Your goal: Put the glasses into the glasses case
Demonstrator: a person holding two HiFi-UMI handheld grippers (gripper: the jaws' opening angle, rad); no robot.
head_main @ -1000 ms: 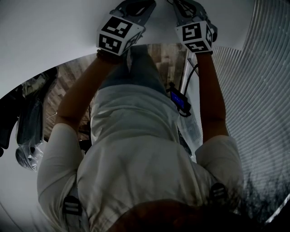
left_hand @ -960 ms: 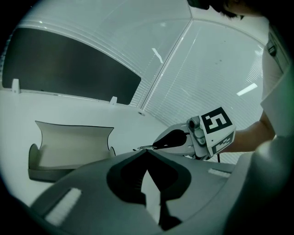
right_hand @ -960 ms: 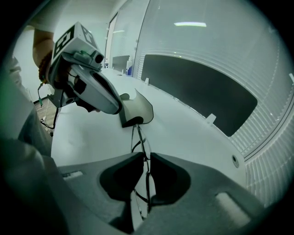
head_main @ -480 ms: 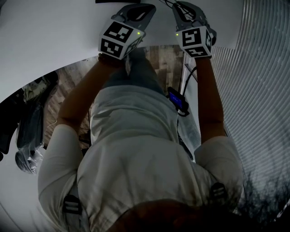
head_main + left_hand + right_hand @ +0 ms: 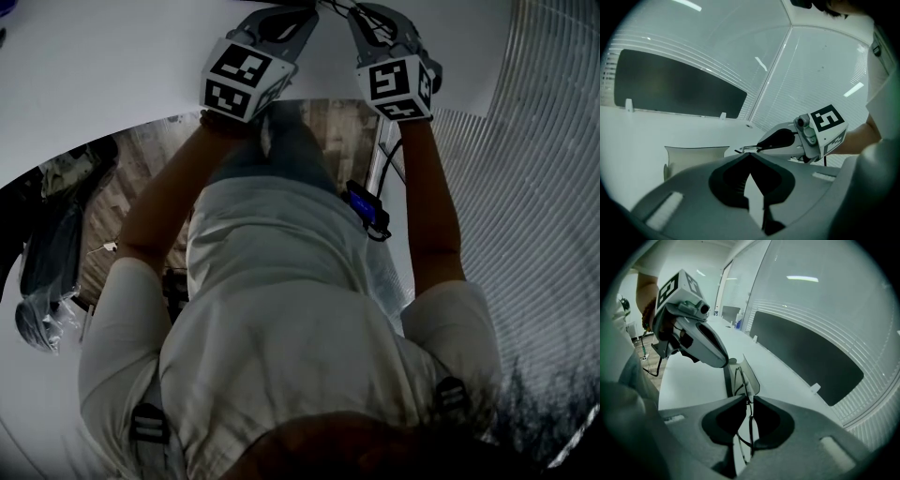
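Both had lifted: the right gripper (image 5: 749,397) pinching the glasses (image 5: 750,427), the left gripper (image 5: 750,154) with jaws pressed together. The glasses were not yet in the case (image 5: 693,157).

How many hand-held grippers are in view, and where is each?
2. The left hand-held gripper is above the table near the glasses case; the right hand-held gripper, beside it, grips the glasses.

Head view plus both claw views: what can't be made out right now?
- Head view: the top edge cuts off the tips of the left claw and right claw. The glasses and case are not seen there.
- Left claw view: that claw's body hides the case's lower part. The glasses are just a thin wire, too small to read.
- Right claw view: the glasses sit edge-on, partly behind the claw's body, so their shape is unclear.
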